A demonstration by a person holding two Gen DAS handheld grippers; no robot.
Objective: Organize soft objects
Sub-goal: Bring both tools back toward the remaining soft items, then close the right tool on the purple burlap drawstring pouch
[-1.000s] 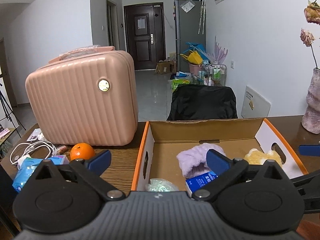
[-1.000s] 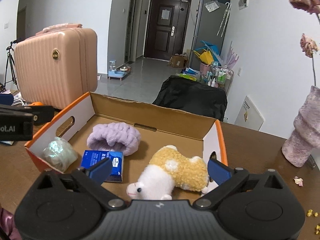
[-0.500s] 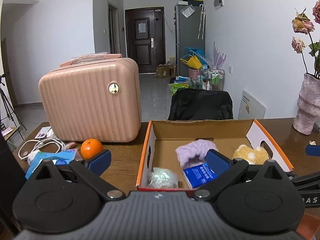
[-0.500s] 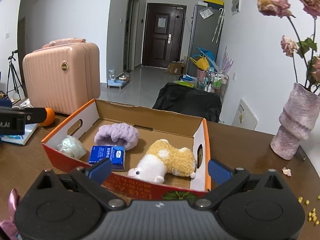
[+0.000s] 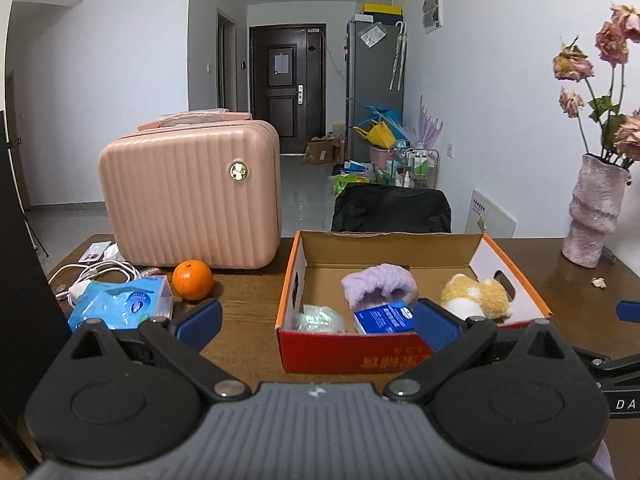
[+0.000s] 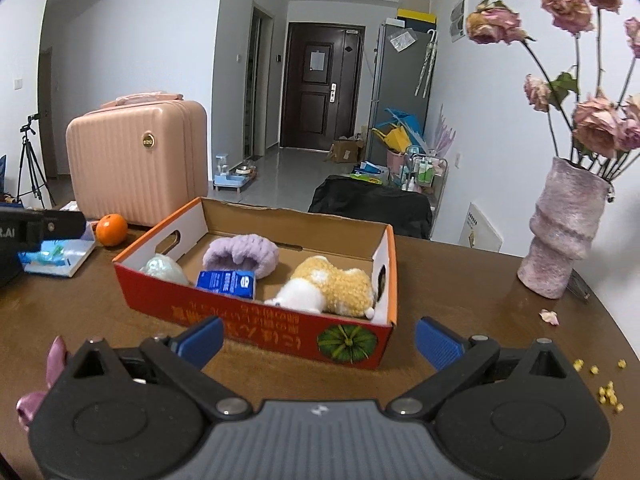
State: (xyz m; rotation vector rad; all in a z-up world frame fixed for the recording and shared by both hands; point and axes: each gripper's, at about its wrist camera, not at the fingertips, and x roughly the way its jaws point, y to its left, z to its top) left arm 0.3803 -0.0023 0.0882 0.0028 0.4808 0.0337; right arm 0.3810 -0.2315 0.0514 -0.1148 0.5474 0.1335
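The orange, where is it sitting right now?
The orange sits on the table left of the cardboard box, just in front of the pink suitcase and beside the blue tissue pack.

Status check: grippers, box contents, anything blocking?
Left gripper open, empty. Right gripper open, empty. Plush toy, purple scrunchie inside cardboard box. Nothing blocking.

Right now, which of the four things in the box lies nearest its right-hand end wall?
The yellow-and-white plush toy; the purple scrunchie, blue packet and clear bag lie further left.
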